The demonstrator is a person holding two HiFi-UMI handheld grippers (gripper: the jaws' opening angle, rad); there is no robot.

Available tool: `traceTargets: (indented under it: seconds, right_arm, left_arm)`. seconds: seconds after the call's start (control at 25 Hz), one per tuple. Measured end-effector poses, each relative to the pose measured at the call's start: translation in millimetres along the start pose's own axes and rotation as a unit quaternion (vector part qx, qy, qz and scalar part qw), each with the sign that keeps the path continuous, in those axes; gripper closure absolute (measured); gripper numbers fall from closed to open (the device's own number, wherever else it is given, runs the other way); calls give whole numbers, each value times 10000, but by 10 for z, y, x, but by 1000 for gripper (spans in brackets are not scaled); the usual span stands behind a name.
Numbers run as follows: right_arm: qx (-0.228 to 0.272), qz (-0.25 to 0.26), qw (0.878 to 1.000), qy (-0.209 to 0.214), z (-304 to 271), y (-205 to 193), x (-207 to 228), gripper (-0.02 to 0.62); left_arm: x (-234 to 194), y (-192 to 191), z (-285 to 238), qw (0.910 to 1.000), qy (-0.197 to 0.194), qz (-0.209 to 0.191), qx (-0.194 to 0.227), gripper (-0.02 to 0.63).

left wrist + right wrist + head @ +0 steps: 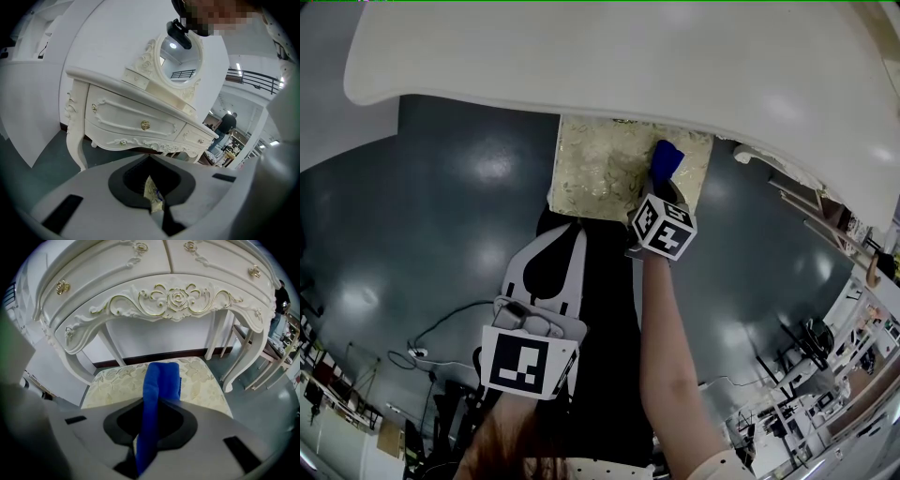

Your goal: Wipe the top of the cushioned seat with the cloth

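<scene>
The cushioned seat (600, 169) has a cream and gold floral top and is tucked partly under a white dressing table. My right gripper (662, 186) reaches over the seat's right side, shut on a blue cloth (667, 158). In the right gripper view the blue cloth (161, 380) runs from between the jaws out onto the seat (204, 376) and touches it near the middle. My left gripper (570, 228) hangs back, short of the seat's near edge, shut with nothing in it. A sliver of the seat (151, 189) shows through its jaws.
The white dressing table (628, 56) overhangs the seat's far half. Its carved apron (173, 301) and legs (234, 366) stand close behind the cloth. An oval mirror (180, 58) sits on top. Cables (431, 347) lie on the dark floor at left; wooden furniture (825, 216) is at right.
</scene>
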State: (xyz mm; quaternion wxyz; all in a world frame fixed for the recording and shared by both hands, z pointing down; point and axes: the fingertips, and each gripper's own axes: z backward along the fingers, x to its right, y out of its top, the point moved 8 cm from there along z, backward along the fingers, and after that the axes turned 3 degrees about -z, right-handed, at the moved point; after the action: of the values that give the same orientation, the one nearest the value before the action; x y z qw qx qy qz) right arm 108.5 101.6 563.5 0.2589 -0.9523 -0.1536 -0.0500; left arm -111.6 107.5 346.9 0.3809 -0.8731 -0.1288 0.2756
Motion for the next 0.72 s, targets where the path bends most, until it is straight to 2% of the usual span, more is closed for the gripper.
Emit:
traceTargets:
  seconds: [0.72]
  right_arm:
    - [-13, 77, 9998, 195, -35, -111, -335, 538]
  left_arm:
    - [-91, -46, 94, 9998, 135, 96, 63, 607]
